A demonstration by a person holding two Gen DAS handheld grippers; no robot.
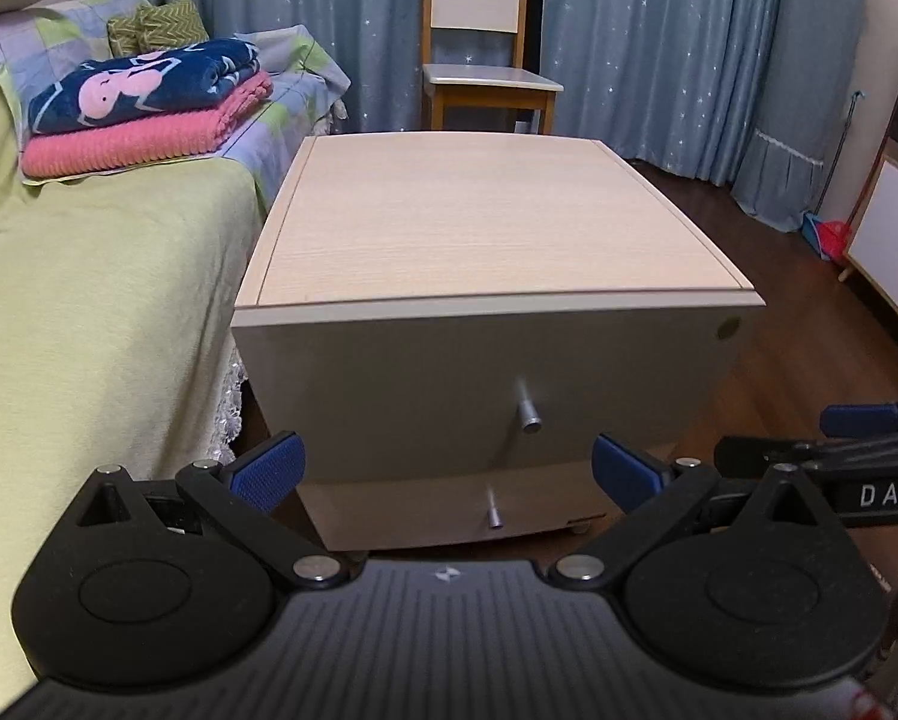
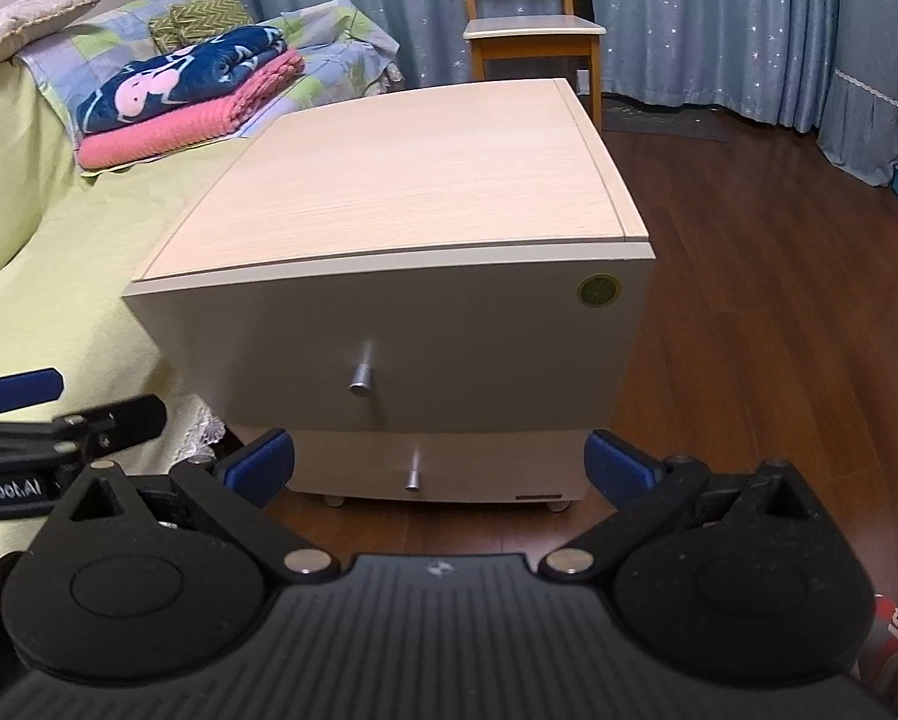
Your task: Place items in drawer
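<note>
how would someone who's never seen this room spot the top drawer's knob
Find the pale wood nightstand standing beside the green-covered bed. Its front holds two drawers, each with one short metal knob. The top drawer's knob is the higher, larger-looking one, centred on the tall upper front, above the lower knob.

left gripper (image 1: 449, 471): jaws spread wide, nothing between blue pads (image 1: 269, 471) | right gripper (image 2: 440, 468): jaws spread wide, empty | held side by side, level

Chair (image 2: 523, 12) top cut off; sticker (image 1: 727, 329) blurred
</note>
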